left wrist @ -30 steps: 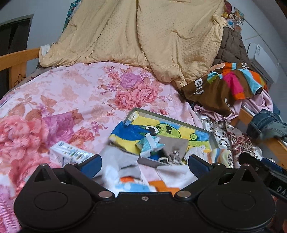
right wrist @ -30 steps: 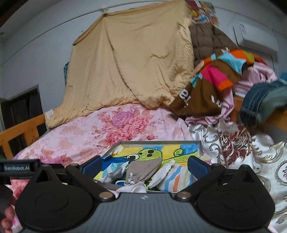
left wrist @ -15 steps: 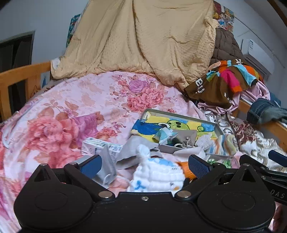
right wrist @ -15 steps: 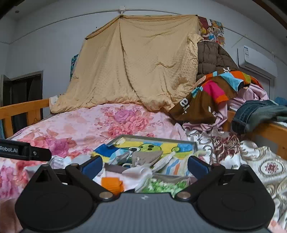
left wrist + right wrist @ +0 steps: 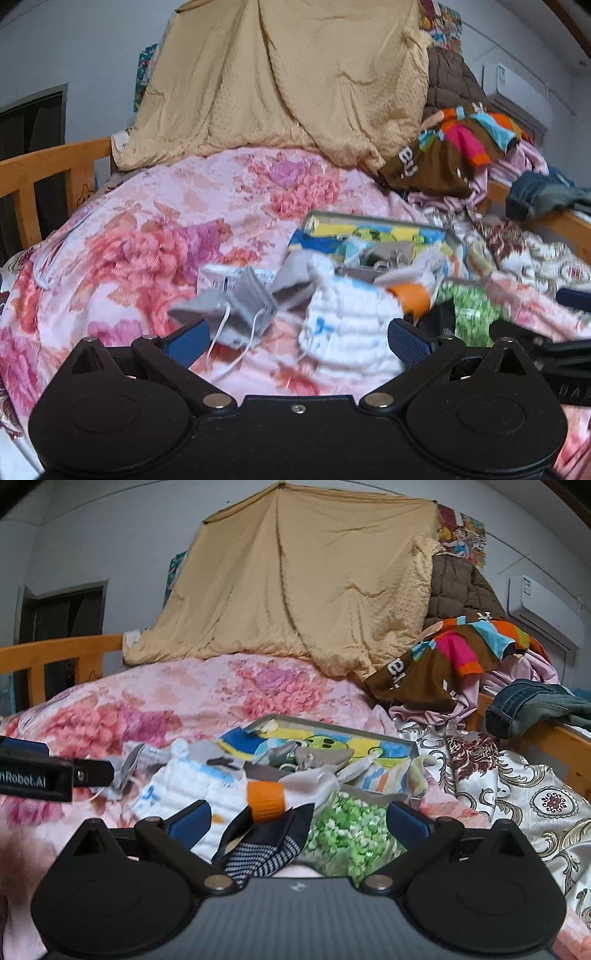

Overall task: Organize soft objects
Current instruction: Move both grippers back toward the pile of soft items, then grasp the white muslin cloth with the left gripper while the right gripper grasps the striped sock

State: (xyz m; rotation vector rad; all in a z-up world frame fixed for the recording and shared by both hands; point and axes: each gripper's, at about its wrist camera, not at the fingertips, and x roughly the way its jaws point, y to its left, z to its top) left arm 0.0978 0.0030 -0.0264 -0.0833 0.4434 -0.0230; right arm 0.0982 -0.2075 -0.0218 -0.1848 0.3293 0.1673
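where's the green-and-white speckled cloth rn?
Right wrist view: green-and-white speckled cloth lies low centre on the bed, just inside the right finger, beside the orange-cuffed sock.

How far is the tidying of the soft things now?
Early stage. Some cloths already lie in the cartoon-print box. Nothing is in hand: the left claw and right claw are open and empty. The white cloth, grey pouch and green-spotted cloth still lie loose on the bed.

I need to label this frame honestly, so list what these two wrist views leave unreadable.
- Tray contents: right wrist view, socks and cloths overlap; items too small to separate.
- Grey pouch and white quilted cloth: left wrist view, motion blur hides detail.
- Green-speckled bag: lower part hidden behind the right gripper body.
- Left gripper: open, touching nothing visible.
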